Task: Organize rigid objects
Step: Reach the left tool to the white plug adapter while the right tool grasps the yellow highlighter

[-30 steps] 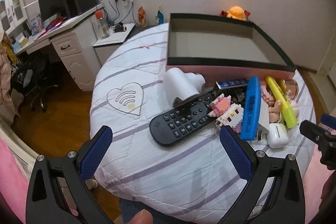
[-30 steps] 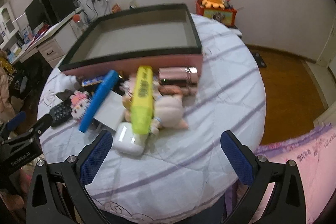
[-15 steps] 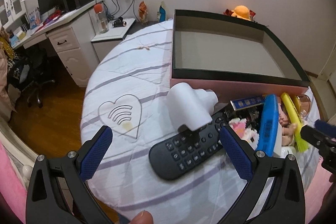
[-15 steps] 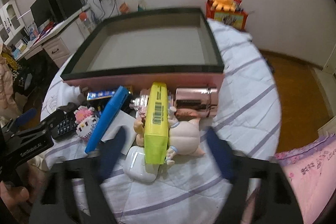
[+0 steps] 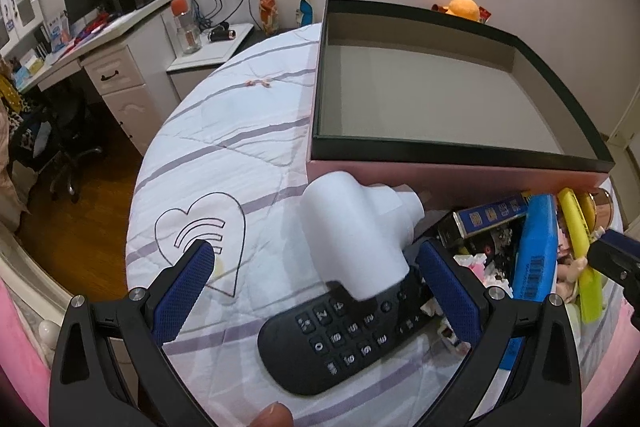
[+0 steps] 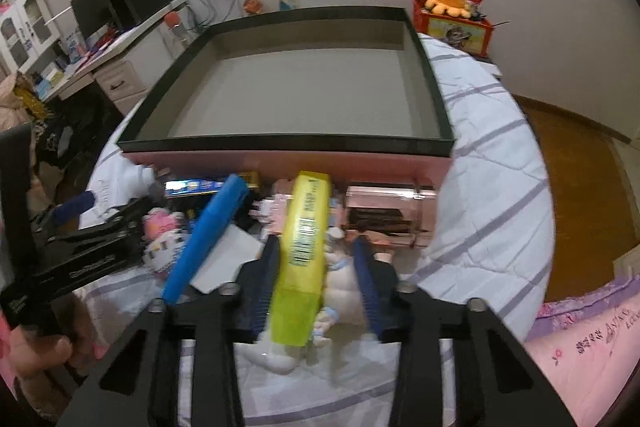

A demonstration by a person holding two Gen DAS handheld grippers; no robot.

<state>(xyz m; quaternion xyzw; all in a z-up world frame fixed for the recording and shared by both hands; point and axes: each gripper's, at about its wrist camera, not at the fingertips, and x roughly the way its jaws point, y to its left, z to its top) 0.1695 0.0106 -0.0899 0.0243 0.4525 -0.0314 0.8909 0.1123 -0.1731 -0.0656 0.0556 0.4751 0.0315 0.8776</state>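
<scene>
So, nearest in the right wrist view, the right gripper (image 6: 316, 275) is seen with its blue-padded jaws just closed in around the long yellow highlighter-shaped block with a barcode (image 6: 304, 251). A white chubby doll figure (image 6: 340, 287) is caught in the same gap, so it can't be told for sure whether the pads are actually pressing on either one. A flat blue plastic bar (image 6: 208, 239) is laid at about 10 o'clock from it, and a shiny rose-gold cylinder (image 6: 384, 215) at 1 o'clock, right against the box wall.

In the left wrist view, the left gripper (image 5: 316, 295) is held with jaws wide apart, nothing pinched. Between them a black remote control with white-marked buttons (image 5: 340, 339) is lying on the white quilt with purple stripes (image 5: 240, 147). A white chunky plastic gadget with a short nozzle (image 5: 356, 235) is resting on the remote's far end. A dark blue printed packet (image 5: 488, 219) is seen at 2 o'clock.

Farthest out, at 12 o'clock, the big shallow pink box with a black rim (image 5: 460, 151) is sitting on the quilt, nothing visible inside it.
</scene>
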